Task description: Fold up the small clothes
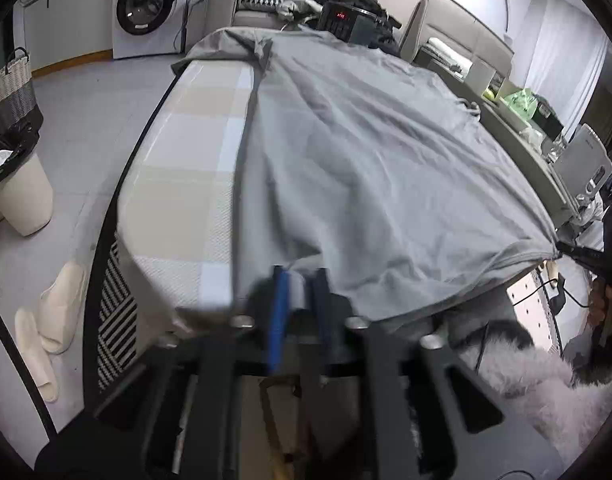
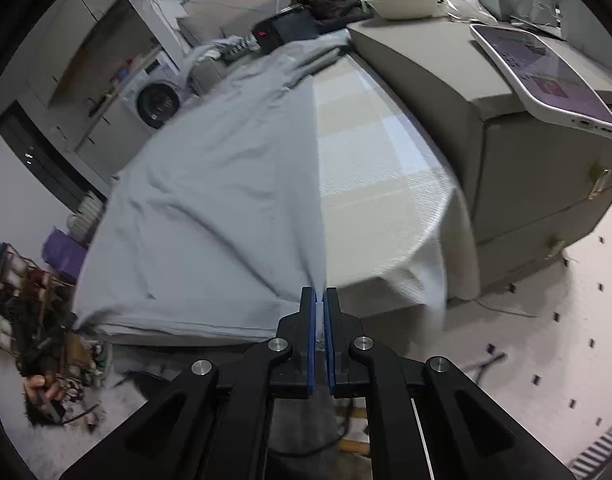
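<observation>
now the grey shirt (image 2: pixel 210 200) lies flat on the checked table (image 2: pixel 369 184), long way running off from both grippers toward the black box (image 2: pixel 284 32) at the far end. the right gripper (image 2: pixel 320 300) is pinched tight on the near right corner of the hem. the left gripper (image 1: pixel 300 280) is pinched on the near left part of the hem. each hand is nearest its own corner.

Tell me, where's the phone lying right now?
The phone shows only in the right wrist view, upper right, lying screen up on top of the grey cabinet beside the table with the grey shirt.
</observation>
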Motion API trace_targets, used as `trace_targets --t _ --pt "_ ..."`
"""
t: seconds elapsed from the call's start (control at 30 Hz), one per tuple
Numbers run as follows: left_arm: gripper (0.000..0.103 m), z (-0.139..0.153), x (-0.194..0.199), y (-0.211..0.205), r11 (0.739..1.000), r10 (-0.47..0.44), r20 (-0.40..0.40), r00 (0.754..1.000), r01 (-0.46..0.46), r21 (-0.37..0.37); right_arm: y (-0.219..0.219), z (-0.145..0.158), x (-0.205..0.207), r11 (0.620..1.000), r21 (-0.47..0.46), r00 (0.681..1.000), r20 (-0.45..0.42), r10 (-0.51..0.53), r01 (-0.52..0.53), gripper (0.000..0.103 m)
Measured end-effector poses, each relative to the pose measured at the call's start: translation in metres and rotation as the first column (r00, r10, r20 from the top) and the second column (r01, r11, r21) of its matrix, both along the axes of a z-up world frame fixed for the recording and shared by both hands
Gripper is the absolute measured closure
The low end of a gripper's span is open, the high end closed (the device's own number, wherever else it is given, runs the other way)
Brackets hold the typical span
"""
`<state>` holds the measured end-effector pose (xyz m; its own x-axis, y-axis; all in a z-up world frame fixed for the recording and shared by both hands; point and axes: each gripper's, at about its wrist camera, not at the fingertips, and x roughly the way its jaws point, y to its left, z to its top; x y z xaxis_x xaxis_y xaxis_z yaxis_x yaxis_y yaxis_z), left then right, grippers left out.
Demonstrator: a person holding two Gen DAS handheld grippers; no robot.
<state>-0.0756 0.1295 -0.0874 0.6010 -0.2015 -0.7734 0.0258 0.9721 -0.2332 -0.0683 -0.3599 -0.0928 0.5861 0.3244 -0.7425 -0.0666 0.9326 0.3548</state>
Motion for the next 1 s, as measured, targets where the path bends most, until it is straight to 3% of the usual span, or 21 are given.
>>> trace_targets --t 0.13,0.23,0.33,0.47,0.57,0.63,0.8,1.0 --pt "0.1 0.002 -0.004 0.006 1.0 0.005 -0.002 1.0 -0.005 -0.017 0.006 0.004 0.002 0.999 0.029 0.999 0.012 0.036 -0.036 0.08" --pt "0.1 0.006 -0.006 0.008 0.999 0.013 0.004 1.0 -0.013 -0.033 0.005 0.002 0.002 0.999 0.034 0.999 0.004 0.032 -0.033 0.077" --pt "0.1 0.009 -0.008 0.008 1.0 0.012 0.015 1.0 -0.011 -0.029 0.008 -0.004 0.005 1.0 0.012 0.999 -0.024 0.025 -0.024 0.077" --pt "0.099 0.012 -0.008 0.008 0.999 0.021 0.014 1.0 -0.021 -0.029 0.024 0.004 0.0 0.996 -0.07 0.998 0.008 0.06 -0.06 0.077" --pt "0.099 0.017 -0.009 0.008 0.999 0.025 0.024 0.999 -0.025 -0.022 0.034 0.01 -0.003 0.988 -0.128 0.996 0.035 0.087 -0.082 0.094" --pt "0.099 0.018 -0.009 0.008 1.0 0.023 0.024 0.999 -0.022 -0.02 0.037 0.009 -0.004 0.985 -0.147 0.995 0.034 0.096 -0.09 0.097" --pt "0.099 0.017 -0.008 0.011 0.999 0.032 0.006 0.999 -0.032 -0.018 0.036 0.006 -0.006 0.976 -0.197 0.996 0.011 0.094 -0.09 0.096" --pt "0.098 0.022 -0.003 0.005 0.999 0.04 0.012 0.999 -0.04 0.001 0.036 0.017 -0.005 0.981 -0.182 0.996 0.037 0.082 -0.074 0.091"
